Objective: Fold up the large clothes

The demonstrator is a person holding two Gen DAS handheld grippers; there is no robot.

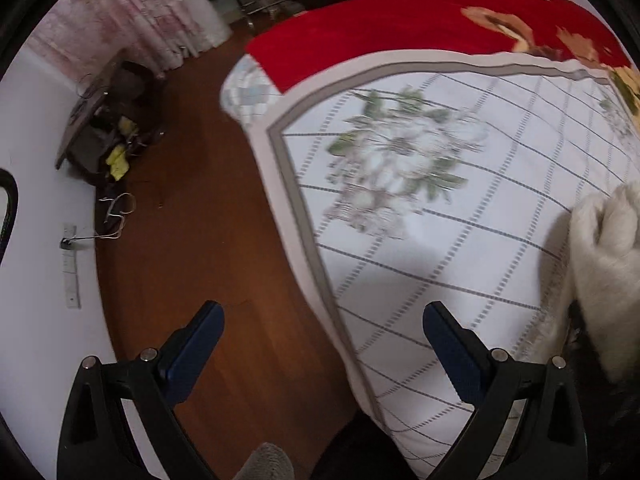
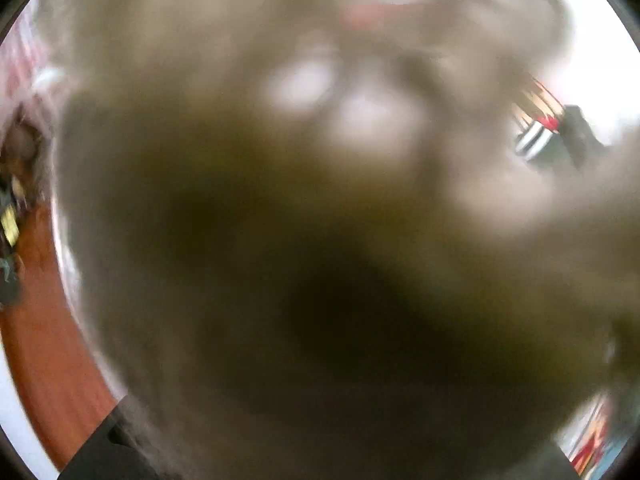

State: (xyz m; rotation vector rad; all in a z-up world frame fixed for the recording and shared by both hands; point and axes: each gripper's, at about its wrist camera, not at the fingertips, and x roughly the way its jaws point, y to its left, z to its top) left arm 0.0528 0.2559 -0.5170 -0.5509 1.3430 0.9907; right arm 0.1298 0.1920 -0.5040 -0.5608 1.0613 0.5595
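Observation:
In the left wrist view my left gripper [image 1: 323, 322] is open and empty, its blue-padded fingers [image 1: 452, 354] spread over the bed's near corner. A fluffy cream garment [image 1: 608, 264] hangs at the right edge above the white floral checked bedsheet [image 1: 420, 184]. In the right wrist view the same cream fabric [image 2: 320, 220] lies blurred right against the lens and fills the frame. It hides the right gripper's fingers; only a dark piece of its frame [image 2: 108, 448] shows at the bottom left.
A red blanket [image 1: 400, 36] covers the far part of the bed. Brown wooden floor [image 1: 200, 240] lies left of the bed. A dark low cabinet with clutter [image 1: 108, 128] and wire hangers [image 1: 118, 208] stand by the white wall. Curtains [image 1: 152, 12] hang at the back.

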